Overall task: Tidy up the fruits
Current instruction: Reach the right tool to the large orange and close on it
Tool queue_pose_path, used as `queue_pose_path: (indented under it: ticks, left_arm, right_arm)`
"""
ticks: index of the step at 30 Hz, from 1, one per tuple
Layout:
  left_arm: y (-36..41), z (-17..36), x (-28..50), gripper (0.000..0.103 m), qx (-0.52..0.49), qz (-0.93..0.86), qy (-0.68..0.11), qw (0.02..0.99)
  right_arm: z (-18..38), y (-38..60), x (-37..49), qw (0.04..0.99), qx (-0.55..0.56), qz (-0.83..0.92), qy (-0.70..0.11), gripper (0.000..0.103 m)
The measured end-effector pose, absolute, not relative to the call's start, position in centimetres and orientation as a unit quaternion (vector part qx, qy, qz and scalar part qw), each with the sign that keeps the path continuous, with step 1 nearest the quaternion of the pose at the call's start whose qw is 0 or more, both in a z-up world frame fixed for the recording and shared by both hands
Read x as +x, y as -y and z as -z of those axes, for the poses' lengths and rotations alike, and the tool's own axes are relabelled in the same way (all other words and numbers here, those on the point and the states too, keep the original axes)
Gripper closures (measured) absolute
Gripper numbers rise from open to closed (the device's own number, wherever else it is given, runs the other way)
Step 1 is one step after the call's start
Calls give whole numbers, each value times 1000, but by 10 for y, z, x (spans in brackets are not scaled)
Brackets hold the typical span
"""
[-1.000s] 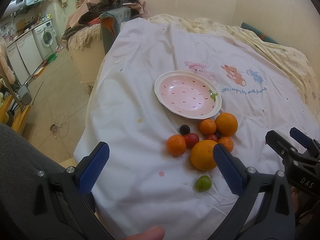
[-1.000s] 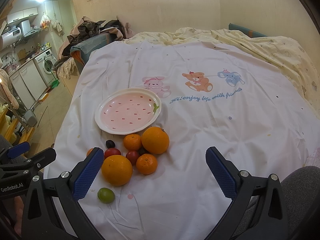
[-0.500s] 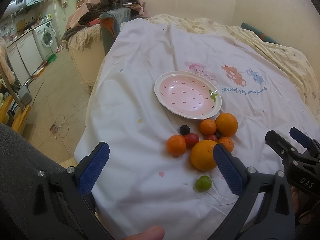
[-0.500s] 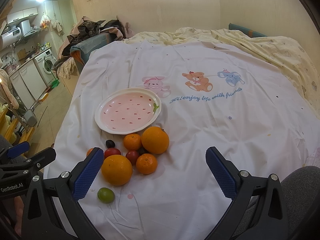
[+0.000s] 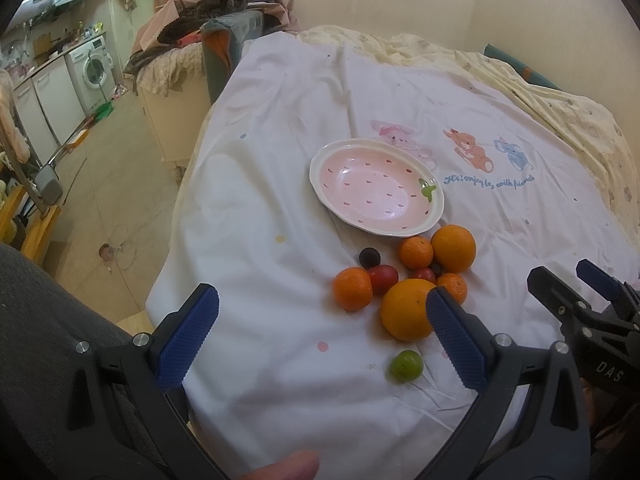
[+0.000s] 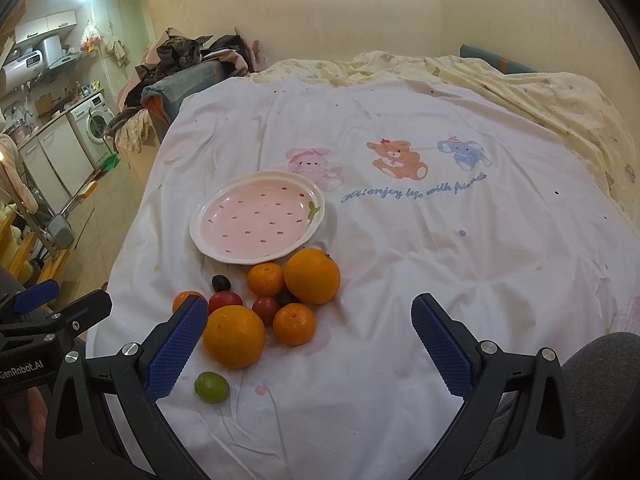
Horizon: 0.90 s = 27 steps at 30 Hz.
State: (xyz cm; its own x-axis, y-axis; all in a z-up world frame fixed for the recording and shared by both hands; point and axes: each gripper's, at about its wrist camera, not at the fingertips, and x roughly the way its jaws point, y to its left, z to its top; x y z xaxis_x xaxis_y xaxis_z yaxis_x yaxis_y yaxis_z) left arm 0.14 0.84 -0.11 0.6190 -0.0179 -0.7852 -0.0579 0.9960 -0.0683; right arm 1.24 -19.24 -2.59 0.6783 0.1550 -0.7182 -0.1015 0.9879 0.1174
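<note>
An empty pink strawberry-pattern plate (image 5: 376,226) (image 6: 212,248) sits on a white bedsheet. Just in front of it lies a cluster of fruit: two large oranges (image 5: 405,314) (image 6: 312,276), several small tangerines (image 5: 352,288) (image 6: 294,323), red tomatoes (image 5: 383,278) (image 6: 265,307), dark grapes (image 5: 369,257) (image 6: 220,282) and one green fruit (image 5: 405,366) (image 6: 211,387) nearest me. My left gripper (image 5: 320,332) is open and empty, held above the near edge of the bed. My right gripper (image 6: 308,340) is open and empty, just short of the fruit.
The white sheet (image 6: 400,240) with cartoon animal print covers the bed; a yellow blanket (image 6: 540,92) lies at the far right. The bed's left edge (image 5: 180,220) drops to the floor. A clothes pile (image 5: 216,4) and a washing machine (image 5: 94,64) stand at far left.
</note>
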Motion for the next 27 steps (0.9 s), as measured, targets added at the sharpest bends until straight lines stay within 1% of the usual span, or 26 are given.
queue_pose_path:
  ticks: [5, 10, 12, 13, 14, 22, 23, 27]
  left_arm:
    - [-12, 7, 5, 1, -52, -19, -450, 892]
    - [-12, 12, 6, 1, -50, -22, -458, 887]
    - [-12, 12, 6, 1, -49, -24, -461, 886]
    - [-12, 13, 7, 1, -49, -24, -463, 885]
    - [-12, 13, 8, 1, -50, -25, -465, 884]
    - [-21, 20, 11, 1, -69, -36, -480, 874]
    - [-21, 20, 11, 1, -69, -37, -481, 873]
    - [-21, 20, 11, 1, -69, -37, -483, 872]
  right_arm:
    - [39, 206, 37, 872, 88, -95, -473, 0]
    - [75, 215, 68, 790, 161, -121, -578, 1]
    - [92, 212, 75, 750, 199, -139, -616, 8]
    - [101, 209, 78, 728, 220, -146, -633, 15]
    - [107, 205, 79, 713, 234, -149, -644, 19]
    - [139, 171, 92, 672, 282, -145, -670, 26]
    - [143, 170, 93, 669, 283, -140, -673, 28]
    - [148, 165, 99, 668, 292, -135, -671, 31]
